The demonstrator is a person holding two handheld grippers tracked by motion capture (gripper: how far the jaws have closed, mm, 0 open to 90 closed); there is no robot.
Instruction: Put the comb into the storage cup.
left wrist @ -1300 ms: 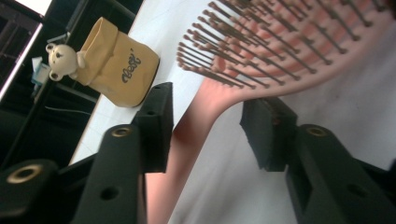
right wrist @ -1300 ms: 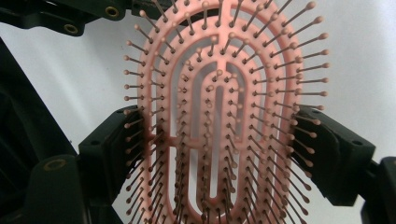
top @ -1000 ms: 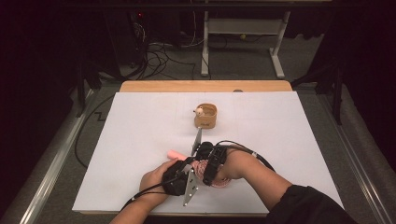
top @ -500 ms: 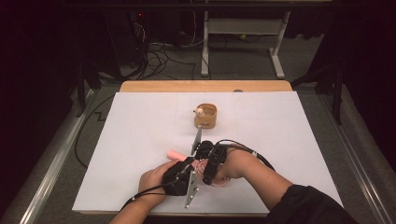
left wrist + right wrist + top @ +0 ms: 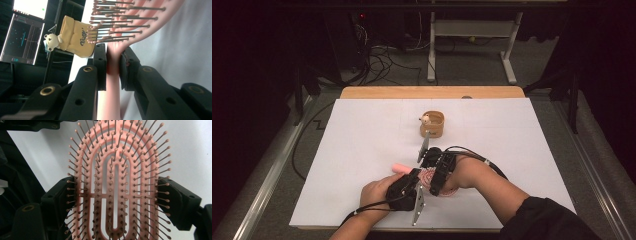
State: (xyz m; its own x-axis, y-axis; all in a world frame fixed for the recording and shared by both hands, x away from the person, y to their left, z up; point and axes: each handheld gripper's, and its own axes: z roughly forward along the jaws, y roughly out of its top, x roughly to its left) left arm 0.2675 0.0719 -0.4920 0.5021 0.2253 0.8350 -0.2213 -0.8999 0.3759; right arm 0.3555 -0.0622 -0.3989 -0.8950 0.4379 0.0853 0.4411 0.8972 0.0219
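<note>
A pink hairbrush [image 5: 428,176] with brown-tipped bristles lies near the table's front edge, held between both hands. My left gripper [image 5: 113,53] is shut on the thin neck of its handle [image 5: 112,87], and its jaws have just been closing on it. The handle's pink end [image 5: 398,167] pokes out to the left. My right gripper [image 5: 115,192] is shut across the width of the brush head [image 5: 115,165], one pad on each side edge. In the high view the left gripper [image 5: 413,176] and the right gripper [image 5: 434,179] sit close together.
A tan cup-shaped holder [image 5: 432,124] with a small bear figure [image 5: 51,40] stands behind the hands, mid-table. A white sheet [image 5: 362,140] covers the table, with a wooden edge [image 5: 432,92] at the back. Monitors [image 5: 25,35] stand beyond the table.
</note>
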